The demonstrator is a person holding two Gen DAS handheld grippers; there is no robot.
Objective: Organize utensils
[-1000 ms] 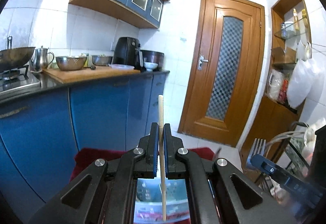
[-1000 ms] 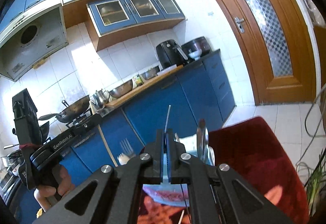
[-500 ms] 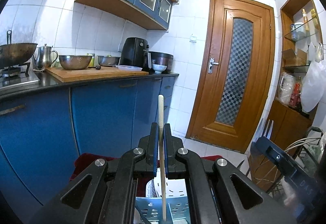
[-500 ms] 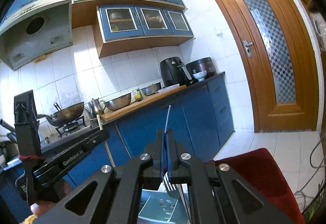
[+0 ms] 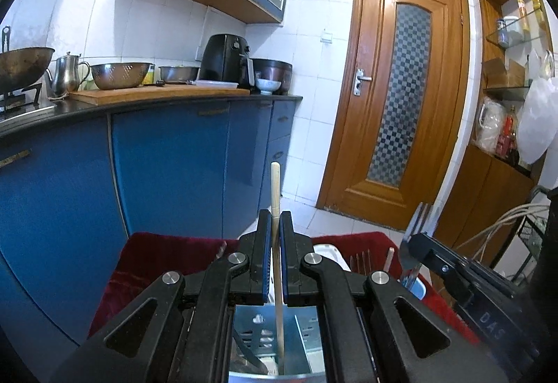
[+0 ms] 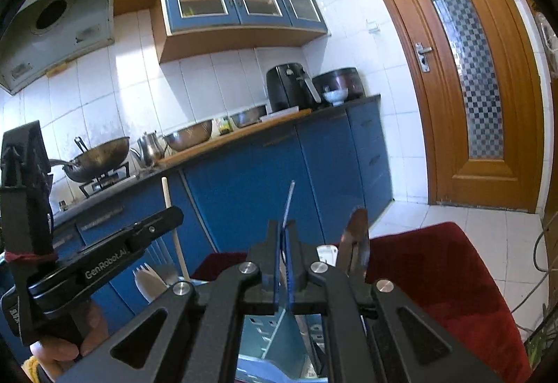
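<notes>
your left gripper [image 5: 275, 226] has its jaws clenched on a wooden chopstick [image 5: 275, 194], upright, its lower end inside the metal holder [image 5: 307, 341]. your right gripper [image 6: 285, 236] grasps a thin flat utensil [image 6: 288, 201], edge-on, above the same holder. forks [image 5: 418, 219] stand near the rim. red cloth [image 6: 453, 264] around it looks open.

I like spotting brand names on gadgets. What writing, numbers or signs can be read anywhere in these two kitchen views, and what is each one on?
"GenRobot.AI": white letters on the black body of the left gripper, seen from the right wrist view.
"DAS": pale letters, cut off, on the black body of the right gripper, seen from the left wrist view.
The small jar on the counter has a label too small to read.
The air fryer shows markings too small to read.
</notes>
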